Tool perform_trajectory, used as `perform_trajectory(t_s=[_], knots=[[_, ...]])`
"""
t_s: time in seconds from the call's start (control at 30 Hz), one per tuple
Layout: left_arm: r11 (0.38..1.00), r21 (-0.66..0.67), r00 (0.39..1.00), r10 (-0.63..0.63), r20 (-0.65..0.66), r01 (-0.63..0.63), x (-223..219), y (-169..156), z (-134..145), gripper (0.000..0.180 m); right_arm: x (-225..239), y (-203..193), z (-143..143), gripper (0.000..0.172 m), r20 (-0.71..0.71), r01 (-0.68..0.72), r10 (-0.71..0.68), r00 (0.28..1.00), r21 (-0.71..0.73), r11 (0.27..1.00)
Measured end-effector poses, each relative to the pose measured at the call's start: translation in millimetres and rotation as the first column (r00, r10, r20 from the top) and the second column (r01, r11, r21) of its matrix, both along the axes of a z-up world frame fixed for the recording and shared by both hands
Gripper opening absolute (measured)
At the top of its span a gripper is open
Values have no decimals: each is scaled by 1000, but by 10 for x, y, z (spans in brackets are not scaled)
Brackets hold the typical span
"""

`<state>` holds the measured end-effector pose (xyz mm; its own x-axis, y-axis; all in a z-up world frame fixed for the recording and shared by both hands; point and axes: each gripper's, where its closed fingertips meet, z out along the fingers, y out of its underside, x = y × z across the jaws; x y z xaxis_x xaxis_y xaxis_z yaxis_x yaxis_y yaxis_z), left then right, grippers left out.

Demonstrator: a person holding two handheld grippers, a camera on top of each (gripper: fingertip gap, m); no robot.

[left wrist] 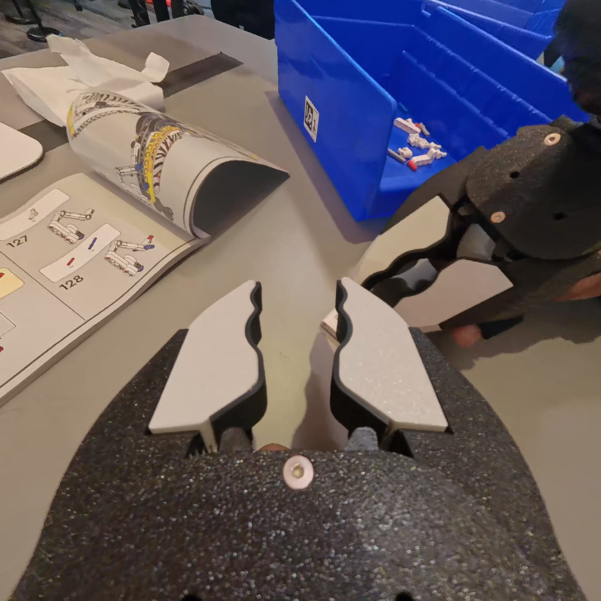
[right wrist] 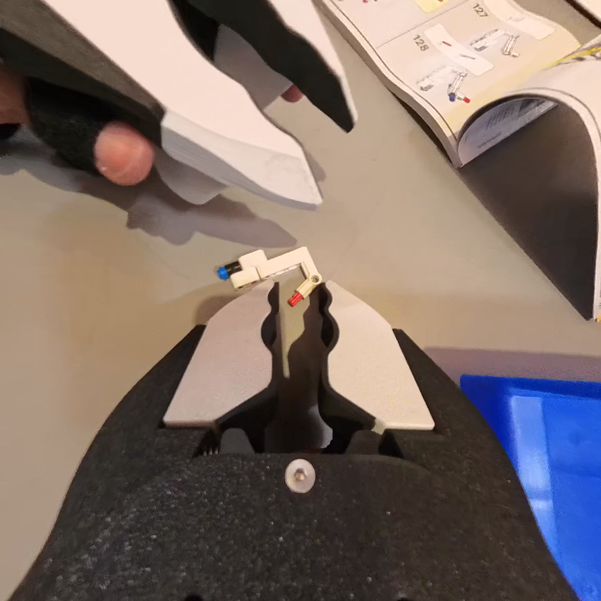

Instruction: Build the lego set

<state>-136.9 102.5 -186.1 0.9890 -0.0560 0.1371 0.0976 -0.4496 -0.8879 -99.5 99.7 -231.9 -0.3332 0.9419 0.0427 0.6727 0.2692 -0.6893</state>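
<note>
The left gripper (left wrist: pixel 298 292) points forward, low over the grey table (left wrist: pixel 286 253), with its jaws wide apart and only bare tabletop between them; a corner of a small white part shows just at the outer side of its right finger (left wrist: pixel 367 328). The right gripper (right wrist: pixel 300 287) comes in from the right, angled toward the left one, a gloved hand (left wrist: pixel 481 328) under it. Its jaws stand partly open. The white brick-built assembly (right wrist: pixel 276 268), with a blue pin at one end and a red pin on a hinged beige piece, lies on the table at its fingertips; the red pin reaches into the gap, apart from both pads. Beyond lie an open instruction booklet (left wrist: pixel 107 247) and a blue bin (left wrist: pixel 341 107) holding loose white parts (left wrist: pixel 419 143).
</note>
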Motion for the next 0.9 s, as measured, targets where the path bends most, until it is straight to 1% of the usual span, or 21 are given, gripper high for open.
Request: perform_trajectory(t_s=[0.13,0.3,0.4,0.5,0.63,0.7,0.8,0.9], knots=[[998,-41,999,-40,-5,40,75,-66,-55,42,-49,-11,0,10,-11,-11,11,1000,24,1000],[995,-79,998,-61,32,64,104,-160,-93,41,-71,-40,25,8,-47,-68,71,996,64,996],[985,-120,990,-114,87,124,168,-213,-137,41,-79,-45,93,8,-114,-112,128,985,142,983],[979,-104,980,-162,113,174,221,-223,-113,41,-65,-89,235,8,-209,-171,220,953,226,959],[953,-87,945,-273,180,291,375,-279,-83,39,-13,-226,468,8,-338,-252,360,869,323,912],[937,-53,919,-326,221,345,456,-310,-35,32,7,-261,540,8,-374,-262,397,838,363,894],[906,-12,877,-405,258,422,575,-368,15,20,42,-317,594,7,-403,-288,434,806,373,882],[897,23,865,-432,254,441,599,-393,57,11,74,-331,598,8,-408,-309,457,791,378,873]])
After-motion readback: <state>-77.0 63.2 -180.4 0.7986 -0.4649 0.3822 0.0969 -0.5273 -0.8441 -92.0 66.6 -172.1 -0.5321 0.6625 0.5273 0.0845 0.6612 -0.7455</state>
